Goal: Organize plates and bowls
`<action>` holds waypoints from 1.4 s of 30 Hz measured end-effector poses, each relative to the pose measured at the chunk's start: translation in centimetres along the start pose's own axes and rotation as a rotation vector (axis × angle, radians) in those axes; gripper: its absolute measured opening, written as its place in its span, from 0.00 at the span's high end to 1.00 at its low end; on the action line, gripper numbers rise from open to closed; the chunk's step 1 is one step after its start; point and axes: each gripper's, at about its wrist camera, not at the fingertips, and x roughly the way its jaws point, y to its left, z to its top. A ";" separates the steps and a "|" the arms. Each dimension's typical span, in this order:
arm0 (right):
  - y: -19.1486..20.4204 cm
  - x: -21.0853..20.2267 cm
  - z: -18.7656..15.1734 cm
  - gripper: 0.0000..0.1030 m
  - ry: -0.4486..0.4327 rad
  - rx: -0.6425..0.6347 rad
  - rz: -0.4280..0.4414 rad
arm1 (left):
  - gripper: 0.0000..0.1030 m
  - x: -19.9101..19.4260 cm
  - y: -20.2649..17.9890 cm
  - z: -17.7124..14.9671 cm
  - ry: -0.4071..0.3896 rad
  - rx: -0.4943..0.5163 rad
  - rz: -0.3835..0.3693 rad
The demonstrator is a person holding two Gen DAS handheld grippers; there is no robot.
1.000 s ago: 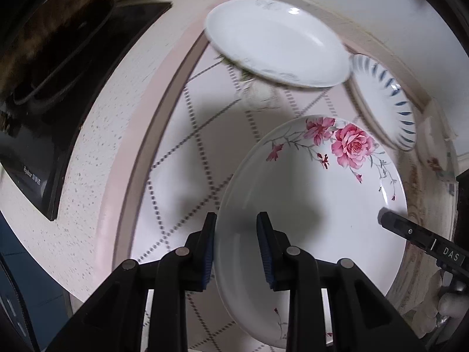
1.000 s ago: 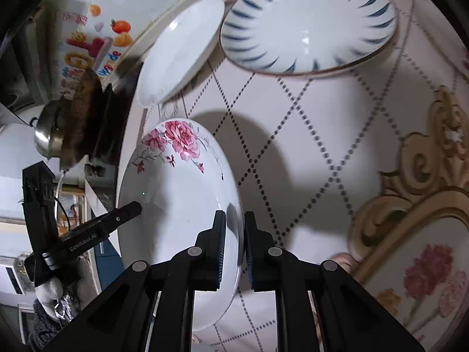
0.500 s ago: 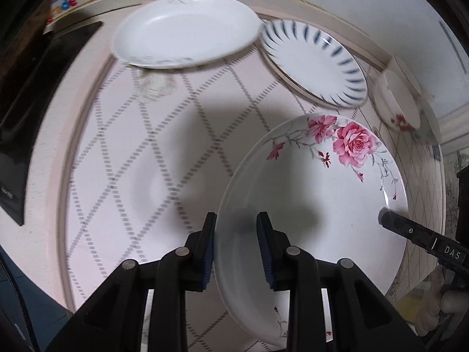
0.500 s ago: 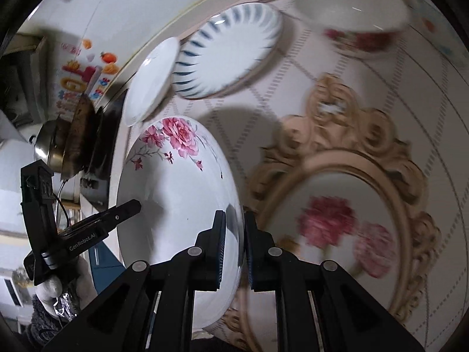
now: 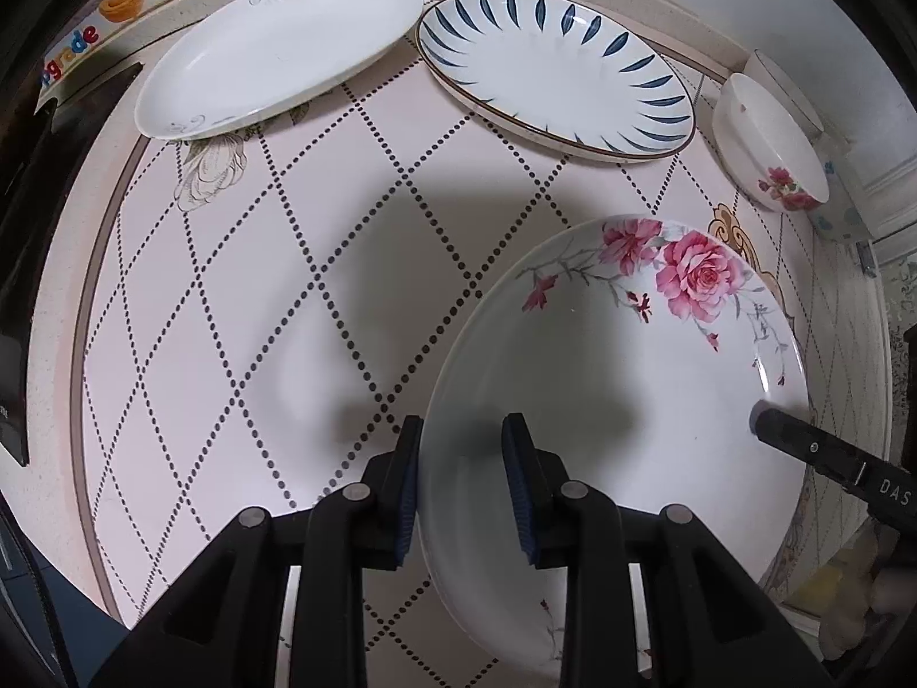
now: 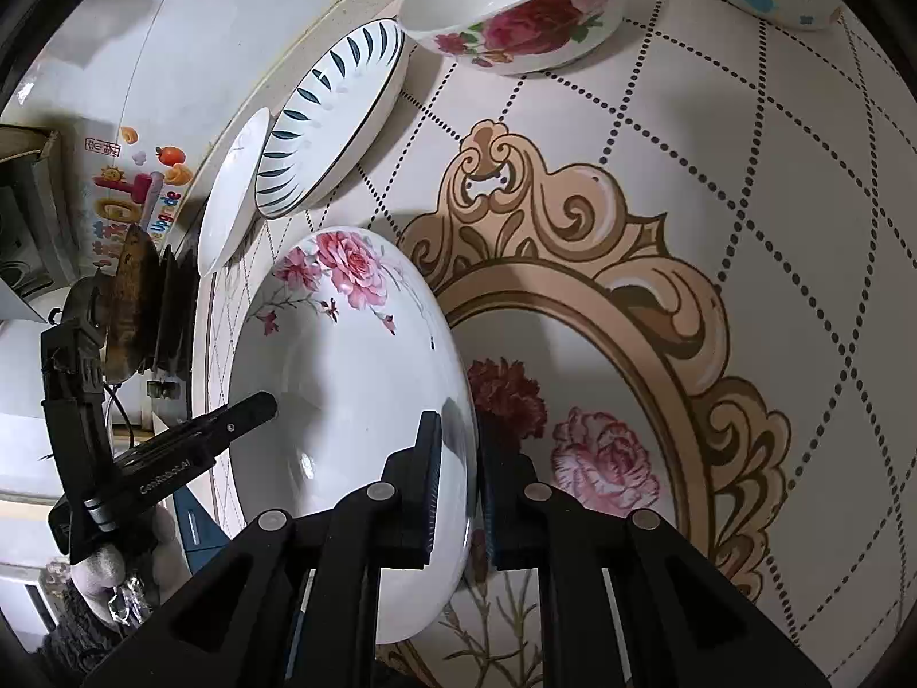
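The left tool point(image 5: 463, 479) straddles the near rim of the rose plate point(image 5: 630, 401), its pads set apart on either side of the rim, though whether they press it I cannot tell; the right tool point(image 6: 458, 487) is clamped narrowly on the opposite rim — so the plate hangs between both, above the patterned worktop point(image 5: 258, 286); beyond lie a white oval plate point(image 5: 275, 46), a blue-striped plate point(image 5: 556, 69) and a rose bowl point(image 5: 768, 143).

Overhead light bright, your claws throw soft shadows on counter point(image 5: 240, 298); glare on rose plate point(image 6: 344, 378); fisheye bends edges.
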 end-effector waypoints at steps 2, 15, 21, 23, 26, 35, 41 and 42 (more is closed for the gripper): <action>-0.3 0.0 0.2 0.86 0.000 -0.003 -0.002 | 0.75 0.0 0.0 0.0 -0.003 -0.004 0.004; -0.4 -0.7 1.2 0.86 0.081 0.027 0.023 | 0.75 -2.4 0.4 0.5 -0.025 -0.042 0.005; 2.0 -7.1 3.1 0.60 0.038 0.031 0.045 | 0.54 -9.5 4.3 3.6 -0.172 -0.134 -0.024; 4.5 -8.3 4.5 0.43 -0.002 0.013 0.072 | 0.45 -10.6 6.1 5.2 -0.210 -0.164 -0.024; 9.3 -7.5 7.7 0.35 -0.054 -0.044 0.151 | 0.45 -10.2 9.9 8.3 -0.225 -0.203 -0.019; 20.9 5.5 22.3 0.36 -0.027 -0.135 0.114 | 0.45 -3.1 20.5 16.7 -0.157 -0.294 0.015; 23.2 14.1 28.5 0.56 0.065 -0.185 0.007 | 0.46 0.6 21.3 18.9 -0.100 -0.280 -0.014; 23.1 15.2 28.8 0.62 0.081 -0.178 0.000 | 0.51 0.9 21.2 19.0 -0.097 -0.273 -0.018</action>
